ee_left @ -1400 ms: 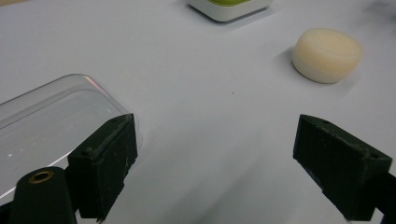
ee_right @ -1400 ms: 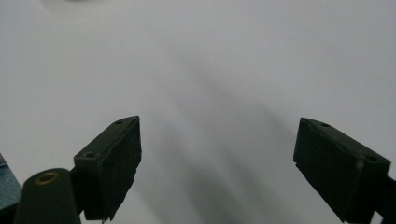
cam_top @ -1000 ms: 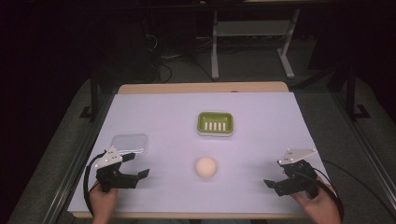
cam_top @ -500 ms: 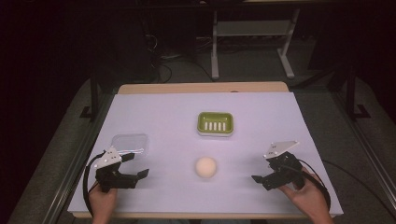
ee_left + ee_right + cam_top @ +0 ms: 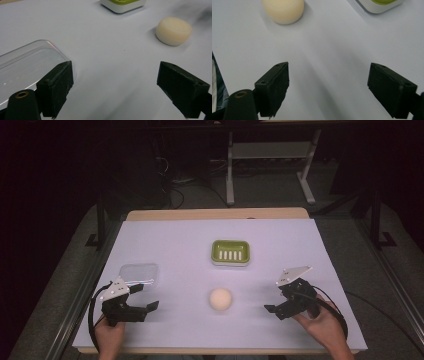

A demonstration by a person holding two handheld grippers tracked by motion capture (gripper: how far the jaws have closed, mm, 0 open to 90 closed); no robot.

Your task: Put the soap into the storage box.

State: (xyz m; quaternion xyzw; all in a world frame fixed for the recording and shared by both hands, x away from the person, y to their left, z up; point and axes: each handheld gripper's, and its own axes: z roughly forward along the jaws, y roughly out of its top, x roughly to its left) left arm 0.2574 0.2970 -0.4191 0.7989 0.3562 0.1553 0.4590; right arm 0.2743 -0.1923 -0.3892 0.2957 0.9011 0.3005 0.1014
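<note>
A round cream soap bar (image 5: 220, 299) lies on the white table cover, near the front middle. Behind it sits a green soap dish (image 5: 230, 252) with a slotted insert. My left gripper (image 5: 145, 298) rests open at the front left, its jaws pointing right toward the soap. In the left gripper view the soap (image 5: 173, 31) lies ahead to the right, and nothing is between the jaws of the gripper (image 5: 117, 87). My right gripper (image 5: 275, 299) is open, right of the soap and apart from it. The right gripper view has the soap (image 5: 283, 10) ahead on the left and the dish (image 5: 382, 5) on the right.
A clear plastic lid (image 5: 139, 274) lies flat just behind the left gripper, and its edge (image 5: 27, 62) touches that gripper's left jaw in the left gripper view. The table cover (image 5: 310, 255) ends near the hands at the front. Metal frame legs stand beyond the far edge.
My right gripper has slid left across the table toward the soap, still open. The left gripper, soap, dish and lid have stayed put.
</note>
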